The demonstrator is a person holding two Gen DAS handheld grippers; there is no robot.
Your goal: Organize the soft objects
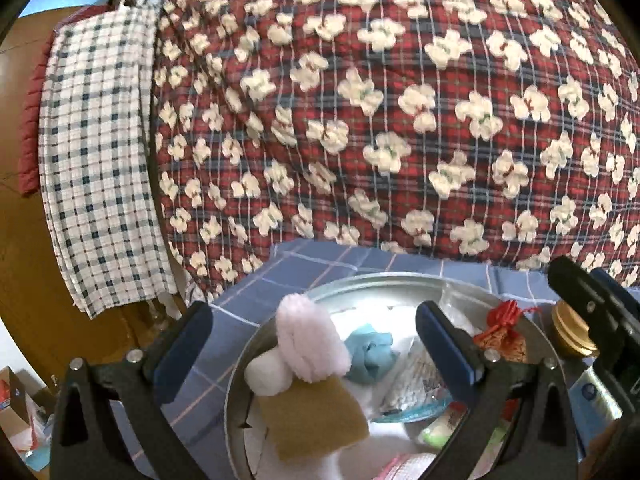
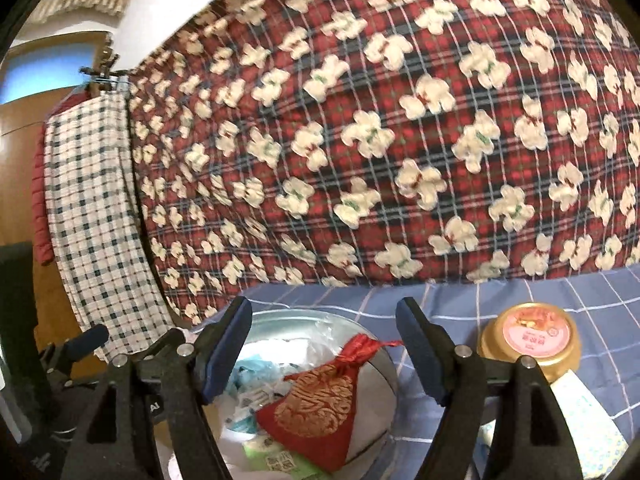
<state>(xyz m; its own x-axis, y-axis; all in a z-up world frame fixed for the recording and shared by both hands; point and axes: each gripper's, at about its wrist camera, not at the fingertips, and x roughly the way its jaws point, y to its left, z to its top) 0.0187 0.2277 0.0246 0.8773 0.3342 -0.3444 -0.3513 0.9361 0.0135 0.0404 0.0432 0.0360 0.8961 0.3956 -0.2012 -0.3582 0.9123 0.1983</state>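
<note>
Both sets of fingers (image 1: 314, 350) (image 2: 322, 346) wide and holding nothing, over the bowl (image 1: 384, 280) where soft things like the pouch (image 2: 316, 412) lie together

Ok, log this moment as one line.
left tongs: open, empty | right tongs: open, empty | metal basin: pink fluffy roll, sponge, red pouch inside | gold jar: beside basin

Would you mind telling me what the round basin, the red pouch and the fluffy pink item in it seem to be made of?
The basin looks like thin metal: silvery, dull-shiny, with a rolled rim. The red pouch seems to be woven brocade-like fabric with a gold pattern, gathered at the neck. The fluffy pink item appears to be plush or chenille, fuzzy and matte; its exact fibre cannot be told.
</note>
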